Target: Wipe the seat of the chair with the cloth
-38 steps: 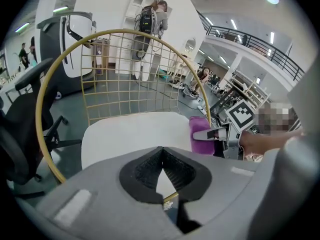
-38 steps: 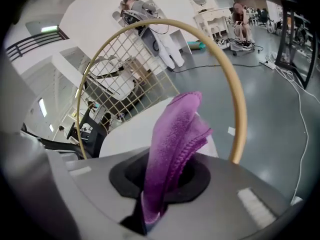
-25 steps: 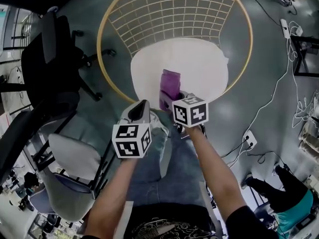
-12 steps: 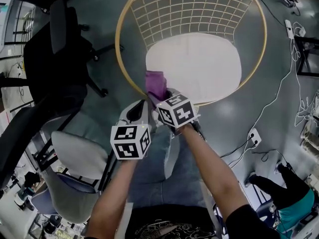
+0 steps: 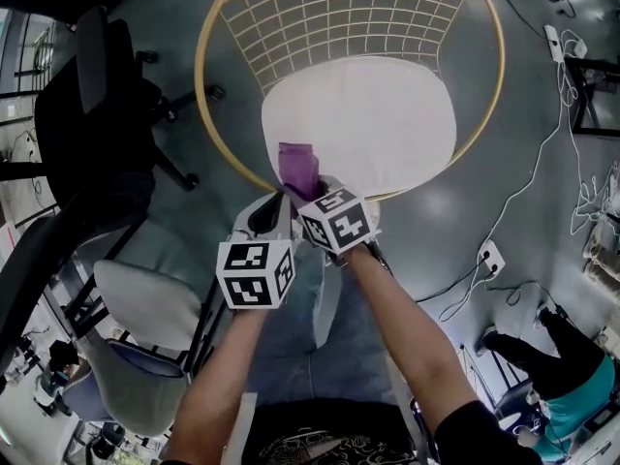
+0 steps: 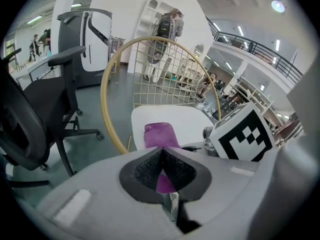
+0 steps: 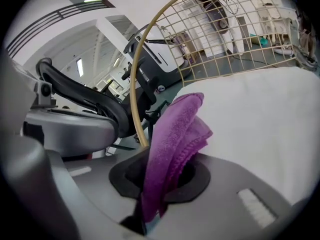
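The chair (image 5: 198, 76) takes up most of the floor: a gold ring with a wire grid back and a white seat (image 5: 387, 114) inside it. Left of the chair stands a black office chair (image 5: 87, 134), and nearer than that, also left of the chair, a grey chair (image 5: 145, 303). Right of the chair and nearer to me, a white socket block (image 5: 491, 257) lies on the floor, and past it someone in a teal top (image 5: 572, 400) crouches, well apart from the chair.

The person stands at the chair's near edge with both arms held out over it. The right gripper (image 7: 159, 181) is at the seat's near left edge, its jaws clamped on the cloth (image 5: 298, 168). The cloth is purple and folded. It comes out from between the jaws and reaches over the left front of the seat, just inside the ring. I can't tell whether it is pressed on the seat or only hanging over it.

The left gripper (image 6: 161, 156) is just left of the right one, outside the chair's ring at its near left side and pointing toward the seat. Its dark pads meet at the tips with nothing gripped. A bit of the cloth's purple shows through the narrow slit between them.
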